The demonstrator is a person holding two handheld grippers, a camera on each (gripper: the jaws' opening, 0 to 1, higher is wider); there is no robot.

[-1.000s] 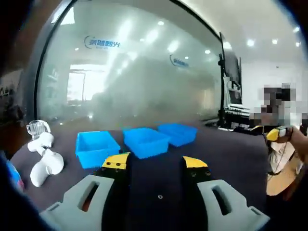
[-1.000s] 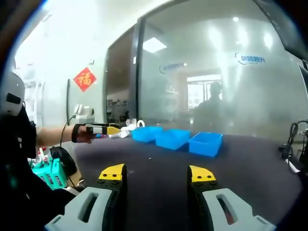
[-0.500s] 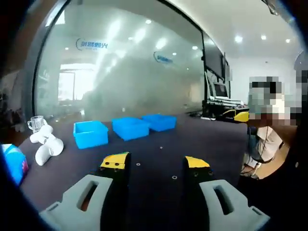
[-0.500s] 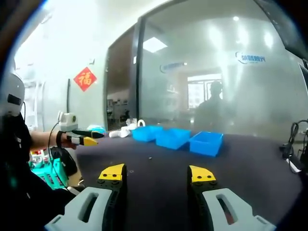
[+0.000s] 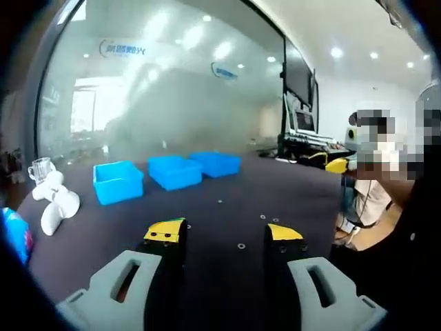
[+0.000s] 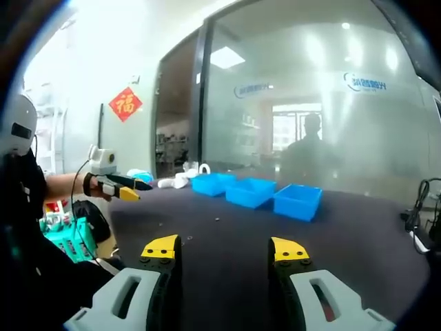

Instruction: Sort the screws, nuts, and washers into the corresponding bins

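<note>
The left claw [image 5: 224, 234] has dropped toward the bench [image 5: 275, 200]; both claws [image 6: 224, 249] gape empty, and tiny washers [image 5: 241, 245] could skitter away when pinched.

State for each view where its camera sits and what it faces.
Left gripper view: rides the left hand-held gripper, jaws open, facing three blue bins across the dark table; white pipe fittings beside them.
Right gripper view: rides the right hand-held gripper, jaws open, facing the same bins; the left one enters with a forearm.
Shared: bins, table, glass wall.
</note>
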